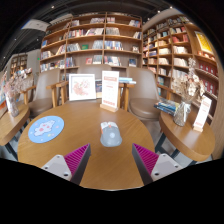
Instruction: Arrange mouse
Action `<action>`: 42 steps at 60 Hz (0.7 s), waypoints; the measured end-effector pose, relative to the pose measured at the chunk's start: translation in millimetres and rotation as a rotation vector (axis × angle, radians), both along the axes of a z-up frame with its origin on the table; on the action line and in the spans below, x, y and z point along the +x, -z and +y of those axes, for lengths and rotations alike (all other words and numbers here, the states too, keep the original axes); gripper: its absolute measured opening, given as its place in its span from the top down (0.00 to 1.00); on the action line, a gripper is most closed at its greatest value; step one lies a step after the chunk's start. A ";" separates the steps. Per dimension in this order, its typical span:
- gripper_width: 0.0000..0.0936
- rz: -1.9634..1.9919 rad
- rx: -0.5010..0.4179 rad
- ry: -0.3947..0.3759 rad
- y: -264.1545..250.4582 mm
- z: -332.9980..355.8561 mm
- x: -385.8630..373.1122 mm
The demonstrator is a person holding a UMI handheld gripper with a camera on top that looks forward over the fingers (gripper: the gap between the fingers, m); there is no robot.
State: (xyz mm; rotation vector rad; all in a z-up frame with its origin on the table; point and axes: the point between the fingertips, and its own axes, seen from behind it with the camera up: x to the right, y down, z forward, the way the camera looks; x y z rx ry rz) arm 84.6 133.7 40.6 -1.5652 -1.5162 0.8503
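Observation:
A pale grey mouse (110, 134) rests on the round wooden table (100, 165), just ahead of my fingers and midway between their lines. My gripper (111, 157) is open, the two magenta pads (77, 157) spread wide with only bare tabletop between them. A round light-blue mouse mat (46, 128) lies on the table to the left of the mouse, beyond the left finger. Nothing is held.
Two upright display cards (82, 88) stand at the table's far edge, with a wooden chair behind them. Another table with a card (203, 113) is at the right. Tall bookshelves (95, 40) fill the back wall and right side.

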 end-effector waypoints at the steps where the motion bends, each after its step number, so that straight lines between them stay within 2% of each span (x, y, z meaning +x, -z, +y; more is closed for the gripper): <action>1: 0.09 -0.004 0.003 0.001 2.3 1.0 -3.9; 26: 0.09 -0.093 -0.016 0.001 49.4 2.8 -90.7; 42: 0.10 -0.120 -0.048 -0.014 55.2 -2.6 -122.5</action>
